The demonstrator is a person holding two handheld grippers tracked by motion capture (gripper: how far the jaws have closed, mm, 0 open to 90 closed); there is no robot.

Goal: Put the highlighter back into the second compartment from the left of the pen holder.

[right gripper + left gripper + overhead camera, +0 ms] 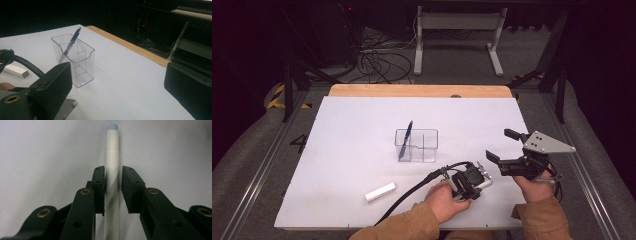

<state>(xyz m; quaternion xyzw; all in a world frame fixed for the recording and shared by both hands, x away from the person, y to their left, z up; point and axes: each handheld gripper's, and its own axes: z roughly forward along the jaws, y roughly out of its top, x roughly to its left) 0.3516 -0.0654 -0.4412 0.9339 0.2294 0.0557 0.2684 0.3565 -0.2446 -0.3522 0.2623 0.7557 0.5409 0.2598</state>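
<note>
A white pen (112, 152) with a pale blue end lies on the white table between the jaws of my left gripper (113, 173). The left pad sits against it and a thin gap shows at the right pad. In the high view my left gripper (467, 184) points down at the table near the front edge. My right gripper (502, 145) hovers open to its right with nothing between its fingers (53, 83). A clear plastic holder (418, 145) stands at mid table with a blue pen (405, 140) leaning in its left compartment.
A small white block (380, 192) lies near the front, left of my left hand, also seen as the white block (16, 70). The holder (75, 60) and blue pen (71, 43) stand ahead of my right gripper. A wooden strip (419, 90) edges the table's far side.
</note>
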